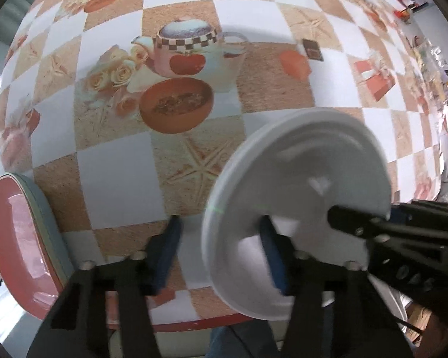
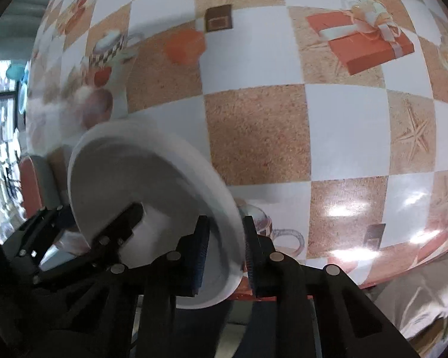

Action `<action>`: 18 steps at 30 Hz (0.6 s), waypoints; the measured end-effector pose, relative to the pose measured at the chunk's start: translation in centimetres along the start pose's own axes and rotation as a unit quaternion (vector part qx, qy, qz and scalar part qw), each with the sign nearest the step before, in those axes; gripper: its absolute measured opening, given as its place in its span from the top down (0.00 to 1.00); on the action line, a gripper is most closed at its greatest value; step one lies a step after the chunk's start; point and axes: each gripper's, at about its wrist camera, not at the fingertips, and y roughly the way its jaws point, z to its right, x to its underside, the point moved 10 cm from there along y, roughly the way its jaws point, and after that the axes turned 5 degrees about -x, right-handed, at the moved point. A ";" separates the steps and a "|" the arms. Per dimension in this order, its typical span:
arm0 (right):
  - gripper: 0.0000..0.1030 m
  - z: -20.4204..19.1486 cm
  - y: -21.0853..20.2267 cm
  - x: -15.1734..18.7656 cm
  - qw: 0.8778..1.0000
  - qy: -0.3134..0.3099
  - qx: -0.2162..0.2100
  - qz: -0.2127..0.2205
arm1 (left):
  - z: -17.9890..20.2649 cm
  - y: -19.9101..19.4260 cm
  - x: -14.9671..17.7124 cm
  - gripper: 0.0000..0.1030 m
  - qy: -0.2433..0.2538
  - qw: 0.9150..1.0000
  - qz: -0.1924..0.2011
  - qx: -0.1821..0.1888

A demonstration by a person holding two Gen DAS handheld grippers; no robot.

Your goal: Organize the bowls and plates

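Observation:
A white plate (image 1: pixel 301 167) is held on edge, tilted, above the table's near edge. My right gripper (image 2: pixel 225 247) is shut on the plate's rim (image 2: pixel 152 179); in the left wrist view its fingers (image 1: pixel 373 226) enter from the right and pinch the plate. My left gripper (image 1: pixel 221 244) is open; its right finger lies behind the plate, its left finger (image 1: pixel 167 250) in the clear beside it. A red plate with a pale green rim (image 1: pixel 18 238) lies at the table's near left corner, left of my left gripper; it also shows in the right wrist view (image 2: pixel 33 185).
The table (image 1: pixel 119 185) wears a checked cloth with printed teapots, bowls, gift boxes and starfish; these are pictures only. The red table edge (image 1: pixel 194 323) runs just below my grippers. Clutter lies along the far right side (image 1: pixel 433 68).

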 end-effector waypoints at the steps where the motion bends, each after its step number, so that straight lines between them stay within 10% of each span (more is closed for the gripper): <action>1: 0.77 0.0 0.0 0.0 1.000 -0.003 0.004 -0.002 | 0.4 -0.1 0.0 0.67 0.004 1.000 0.001 0.010; 18: 0.77 -0.3 0.4 -0.1 1.000 0.008 0.008 -0.021 | 1.2 -0.4 -0.1 0.66 0.013 1.000 -0.001 -0.007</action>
